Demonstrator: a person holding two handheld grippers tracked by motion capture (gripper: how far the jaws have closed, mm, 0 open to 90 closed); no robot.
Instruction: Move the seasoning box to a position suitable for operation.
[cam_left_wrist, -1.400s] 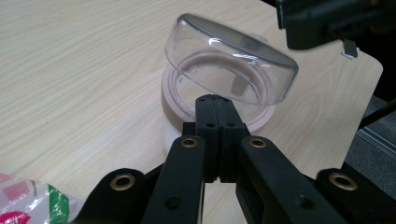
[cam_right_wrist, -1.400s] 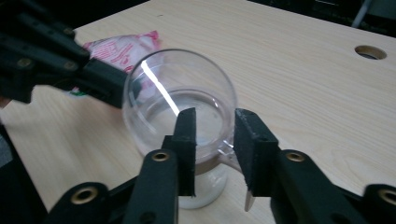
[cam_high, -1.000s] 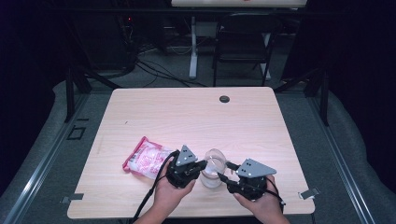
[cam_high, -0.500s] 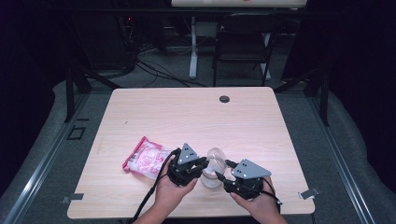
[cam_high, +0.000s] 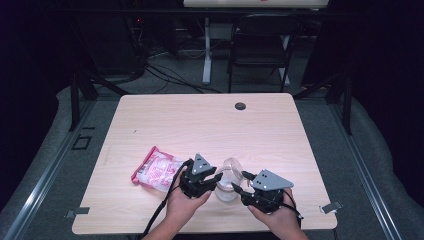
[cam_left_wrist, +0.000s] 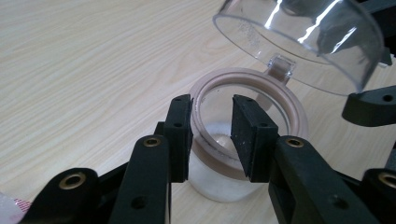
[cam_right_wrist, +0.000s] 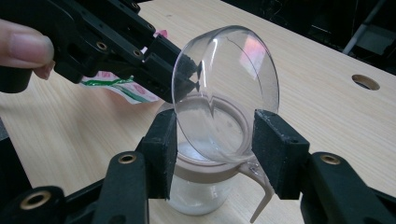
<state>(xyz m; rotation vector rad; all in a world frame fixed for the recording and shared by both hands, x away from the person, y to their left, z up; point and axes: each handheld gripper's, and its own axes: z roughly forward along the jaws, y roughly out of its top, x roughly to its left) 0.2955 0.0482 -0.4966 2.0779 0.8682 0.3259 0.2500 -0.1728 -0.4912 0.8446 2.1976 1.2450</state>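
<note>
Near table edge: left gripper (cam_left_wrist: 212, 135) pinches the rim of the jar (cam_high: 227, 187), 1 jaw inside, 1 outside. Right gripper (cam_right_wrist: 212, 144) straddles the raised clear hinged lid (cam_right_wrist: 226, 91); contact cannot be told. Jar stands between both grippers. Pink packet (cam_high: 156, 170) lies just left. Grommet hole (cam_high: 240, 106) at far edge.

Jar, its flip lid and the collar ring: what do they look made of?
Small round jar: frosted translucent plastic or glass, hard to tell; milky wall. Domed clear lid: glossy transparent plastic, showing sharp highlights and the left hand-held gripper through it. Tan collar ring: matte opaque plastic, joined to the lid by a moulded hinge tab.
</note>
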